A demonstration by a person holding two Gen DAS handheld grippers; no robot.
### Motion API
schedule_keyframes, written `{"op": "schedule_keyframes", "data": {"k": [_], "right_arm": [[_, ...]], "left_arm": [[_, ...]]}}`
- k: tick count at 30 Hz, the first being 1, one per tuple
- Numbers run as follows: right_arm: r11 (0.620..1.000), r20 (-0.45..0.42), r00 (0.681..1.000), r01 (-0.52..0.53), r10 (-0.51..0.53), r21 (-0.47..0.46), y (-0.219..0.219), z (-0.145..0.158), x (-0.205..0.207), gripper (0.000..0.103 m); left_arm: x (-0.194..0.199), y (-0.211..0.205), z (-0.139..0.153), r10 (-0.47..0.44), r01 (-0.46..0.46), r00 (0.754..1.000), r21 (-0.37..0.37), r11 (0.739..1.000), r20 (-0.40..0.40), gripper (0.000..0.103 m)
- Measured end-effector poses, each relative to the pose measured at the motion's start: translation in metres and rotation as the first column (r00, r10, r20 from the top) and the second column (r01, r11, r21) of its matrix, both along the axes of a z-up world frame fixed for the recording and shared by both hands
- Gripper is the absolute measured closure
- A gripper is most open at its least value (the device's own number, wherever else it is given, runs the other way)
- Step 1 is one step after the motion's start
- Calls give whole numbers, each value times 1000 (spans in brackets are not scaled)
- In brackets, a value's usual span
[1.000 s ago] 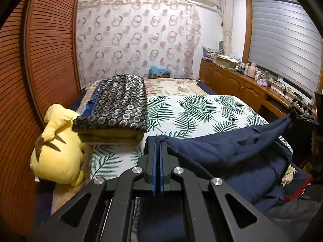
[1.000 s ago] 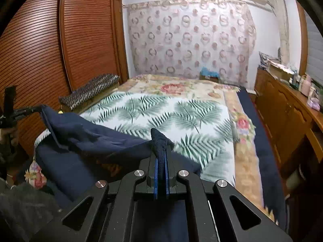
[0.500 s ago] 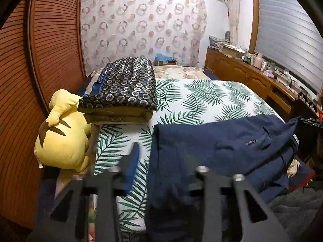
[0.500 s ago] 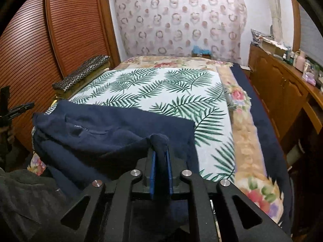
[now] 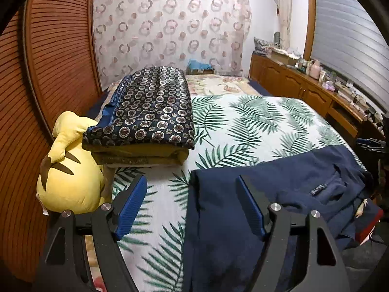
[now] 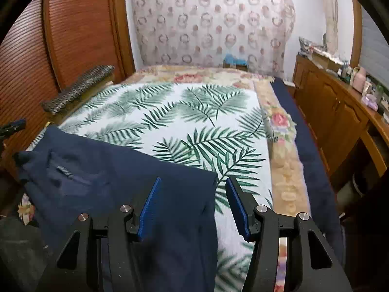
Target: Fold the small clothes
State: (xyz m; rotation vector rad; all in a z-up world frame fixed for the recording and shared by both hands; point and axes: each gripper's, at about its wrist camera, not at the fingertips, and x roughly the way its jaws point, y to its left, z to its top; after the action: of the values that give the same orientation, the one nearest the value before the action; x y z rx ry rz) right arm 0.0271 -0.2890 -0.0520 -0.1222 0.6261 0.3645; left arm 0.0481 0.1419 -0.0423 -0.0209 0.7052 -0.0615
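Observation:
A navy blue garment (image 5: 279, 189) lies spread flat across the near end of the bed on the palm-leaf sheet (image 5: 255, 121); it also shows in the right wrist view (image 6: 116, 175). My left gripper (image 5: 192, 199) is open and empty, hovering over the garment's left corner. My right gripper (image 6: 192, 202) is open and empty over the garment's right corner. A small label shows on the cloth (image 5: 318, 189).
A folded stack of patterned and mustard cloth (image 5: 148, 114) sits on the bed's left side beside a yellow plush toy (image 5: 68, 170). Wooden slatted doors (image 5: 48, 73) stand on the left. A wooden cabinet (image 6: 340, 121) runs along the right.
Both grippers held the navy garment's corners raised a second ago. They lowered it onto the bed and opened; the left let go first, then the right. The garment now lies flat.

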Motion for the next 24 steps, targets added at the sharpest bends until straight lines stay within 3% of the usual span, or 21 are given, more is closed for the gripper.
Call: {"op": "schedule_keyframes", "data": {"k": [8, 24], "right_arm": [[999, -65, 997, -32, 32, 0, 17, -12, 48, 46], [1000, -77, 997, -30, 30, 3, 18, -25, 59, 46]], "left_arm": [[41, -3, -17, -22, 23, 998, 17, 1000, -66, 27], [72, -13, -66, -51, 58, 979, 29, 998, -199, 26]]}}
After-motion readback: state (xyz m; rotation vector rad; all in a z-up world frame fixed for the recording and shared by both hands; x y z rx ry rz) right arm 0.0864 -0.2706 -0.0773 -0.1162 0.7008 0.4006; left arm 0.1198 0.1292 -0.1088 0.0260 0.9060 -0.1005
